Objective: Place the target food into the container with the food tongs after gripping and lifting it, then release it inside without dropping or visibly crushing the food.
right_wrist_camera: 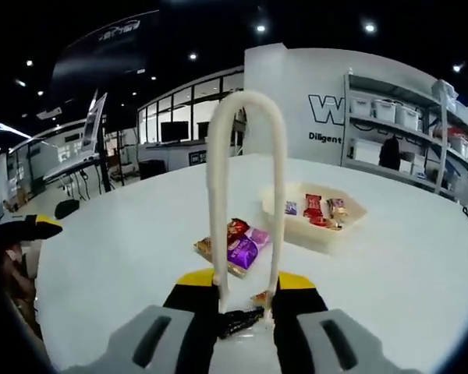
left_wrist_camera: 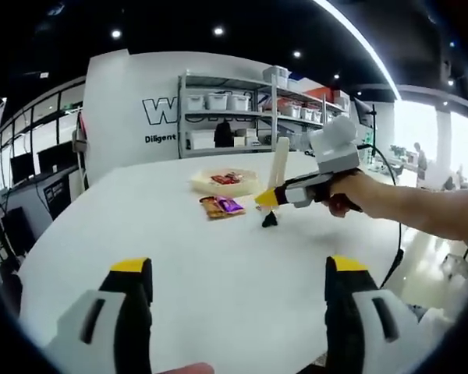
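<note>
My right gripper (right_wrist_camera: 246, 284) is shut on cream food tongs (right_wrist_camera: 246, 156), whose looped end rises ahead of the jaws. A hand holds that gripper (left_wrist_camera: 269, 199) above the white table with the tongs (left_wrist_camera: 281, 160) upright and a black end (left_wrist_camera: 270, 220) near the surface. Wrapped snack packets (right_wrist_camera: 238, 245), purple and orange, lie on the table just beyond the tongs. Behind them sits a shallow beige container (right_wrist_camera: 351, 212) holding a few small packets. My left gripper (left_wrist_camera: 239, 300) is open near the table's front, far from the packets (left_wrist_camera: 221, 206) and container (left_wrist_camera: 204, 182).
The round white table (left_wrist_camera: 140, 234) has free room around the packets. Metal shelves (left_wrist_camera: 234, 117) with bins stand behind it against a white wall. The left gripper's yellow tip (right_wrist_camera: 31, 226) shows at the left edge of the right gripper view.
</note>
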